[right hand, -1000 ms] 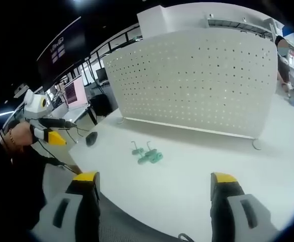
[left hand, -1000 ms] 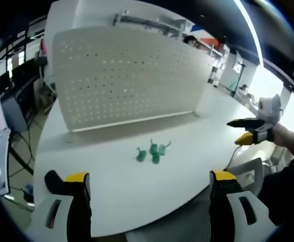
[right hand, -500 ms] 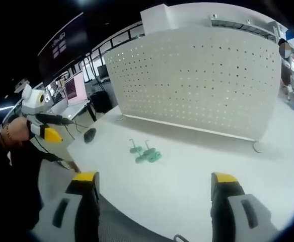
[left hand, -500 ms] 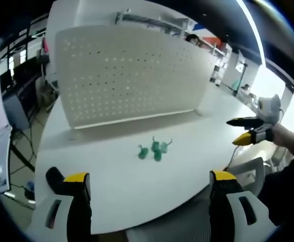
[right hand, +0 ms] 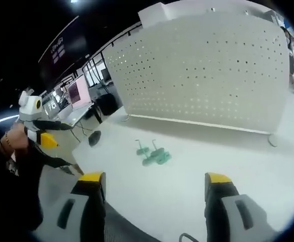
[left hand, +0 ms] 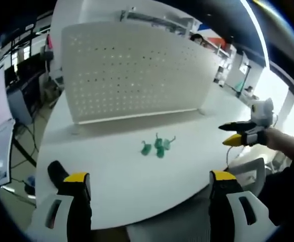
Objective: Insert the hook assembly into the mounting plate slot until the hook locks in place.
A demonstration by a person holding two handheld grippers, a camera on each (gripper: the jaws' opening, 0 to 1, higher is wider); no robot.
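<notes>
Several small green hook pieces [left hand: 158, 146] lie in a cluster on the white table [left hand: 112, 176], in front of the upright white pegboard plate [left hand: 132, 70]. In the right gripper view the same green hooks [right hand: 154, 154] sit mid-table before the pegboard plate [right hand: 202, 75]. My left gripper [left hand: 146, 194] stands open near the table's front edge, nothing between its jaws. My right gripper [right hand: 150, 194] is open too, also short of the hooks. The right gripper [left hand: 240, 134] shows at the right of the left gripper view, and the left gripper [right hand: 46, 132] at the left of the right gripper view.
A dark computer mouse [right hand: 94, 137] lies on the table's left part. A pale chair back [left hand: 247, 169] stands by the table edge. Monitors and desks [right hand: 76, 93] fill the room behind, and a person's sleeve [left hand: 288, 191] shows at the right.
Both views have shifted slightly as the hands moved; the hooks look a little nearer. In the left gripper view the right gripper has drifted left toward the table. Both grippers stay open.
</notes>
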